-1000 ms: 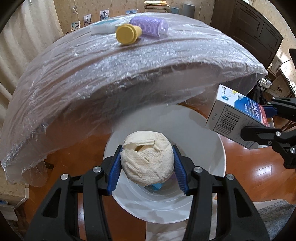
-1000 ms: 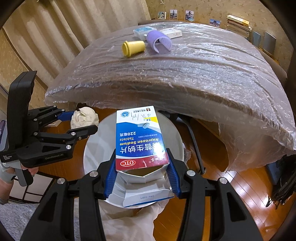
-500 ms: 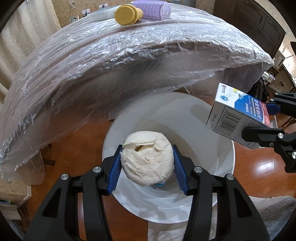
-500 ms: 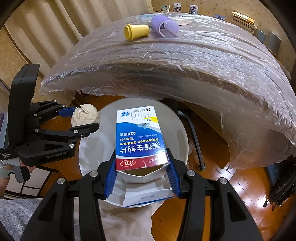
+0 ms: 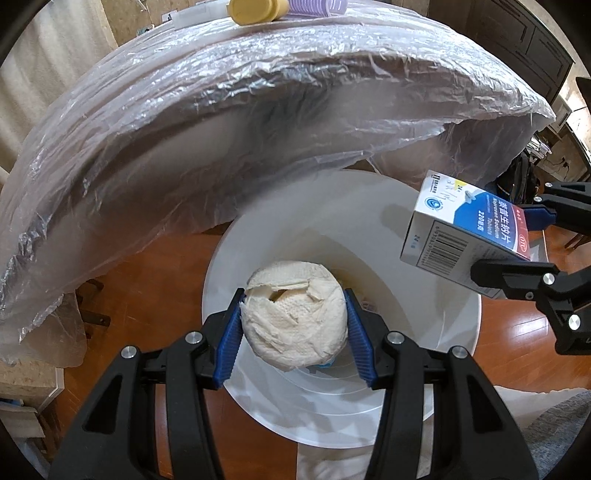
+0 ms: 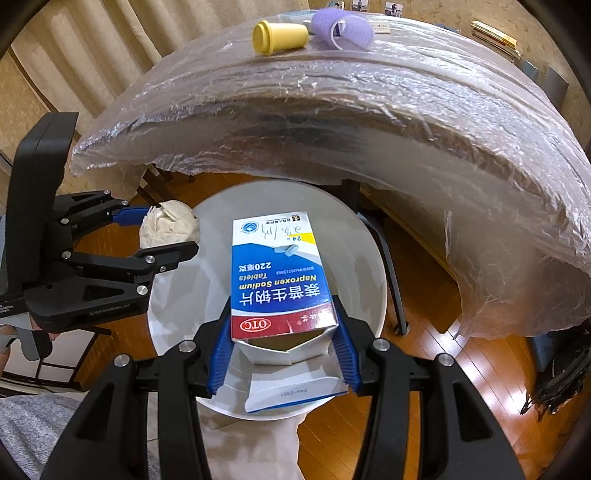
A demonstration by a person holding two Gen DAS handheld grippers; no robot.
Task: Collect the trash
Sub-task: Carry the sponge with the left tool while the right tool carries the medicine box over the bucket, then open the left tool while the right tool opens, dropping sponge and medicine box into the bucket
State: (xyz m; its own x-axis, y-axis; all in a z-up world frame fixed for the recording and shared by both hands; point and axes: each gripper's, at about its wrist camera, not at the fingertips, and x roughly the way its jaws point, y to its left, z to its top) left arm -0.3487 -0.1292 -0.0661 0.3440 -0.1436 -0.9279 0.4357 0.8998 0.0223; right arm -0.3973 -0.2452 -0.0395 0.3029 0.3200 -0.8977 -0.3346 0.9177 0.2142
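Both grippers (image 5: pixel 293 330) (image 6: pixel 282 347) are black plastic with silver screws; the fingers (image 5: pixel 229 347) carry ribbed blue pads.

The medicine box (image 6: pixel 279 273) reads "Naproxen Sodium Tablets", "OTC" and "24".

The left gripper (image 5: pixel 294 338) was black with ribbed blue pads and silver screw heads; the right gripper (image 6: pixel 282 349) matched it. The paper wad (image 5: pixel 295 319) was off-white with a fine dimpled embossing. The medicine box (image 6: pixel 279 273) was white at its far end, blue across the middle with white and yellow lettering, and red at the near end with a white oval mark; its side carried a black barcode on white. The bin (image 5: pixel 424 229) was plain white. The floor (image 5: pixel 155 280) was reddish-brown wood. The table cover (image 6: pixel 369 110) was clear, silvery, wrinkled film. On it lay a yellow cap (image 6: pixel 279 37) and a lilac ribbed roller (image 6: pixel 341 29). The curtain (image 6: pixel 92 44) at far left was beige.
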